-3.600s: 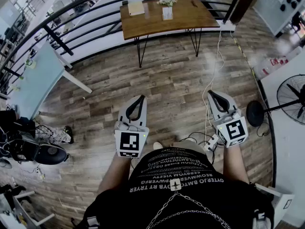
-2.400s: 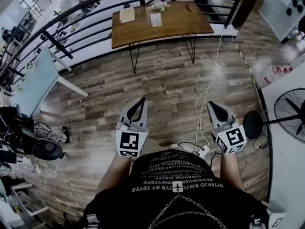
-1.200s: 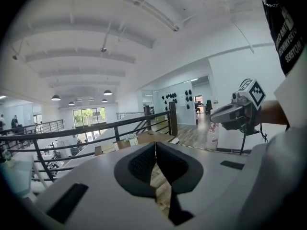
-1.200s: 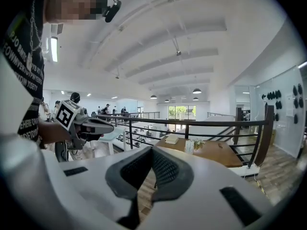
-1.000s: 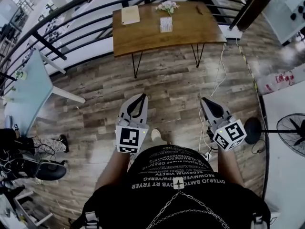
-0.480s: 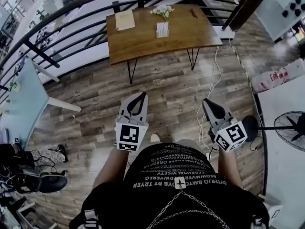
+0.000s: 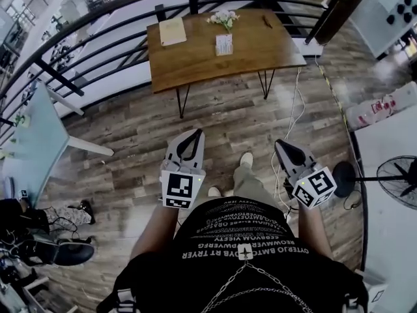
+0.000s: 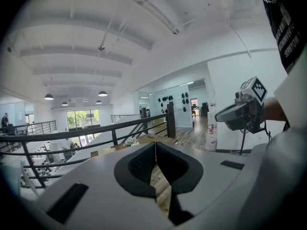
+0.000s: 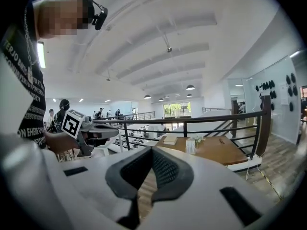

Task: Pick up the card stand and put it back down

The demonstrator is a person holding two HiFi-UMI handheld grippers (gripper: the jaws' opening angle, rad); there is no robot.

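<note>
Left gripper (image 7: pixel 193 135), right gripper (image 7: pixel 281 145): jaws together, nothing between. Held at waist, pointing forward, likely just transit pose. Card stand (image 7: pixel 223 44) well ahead of both tips, upright on table (image 7: pixel 189 60) near flowers (image 7: pixel 223 19), untouched.

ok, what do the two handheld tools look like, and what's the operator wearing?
Both match: left tool and right tool have light grey-white plastic shells, black textured pads inside jaws that taper to a point, and a white cube with black square markers at the rear. The person wears a black short-sleeved T-shirt with white lettering and a metal chain.
</note>
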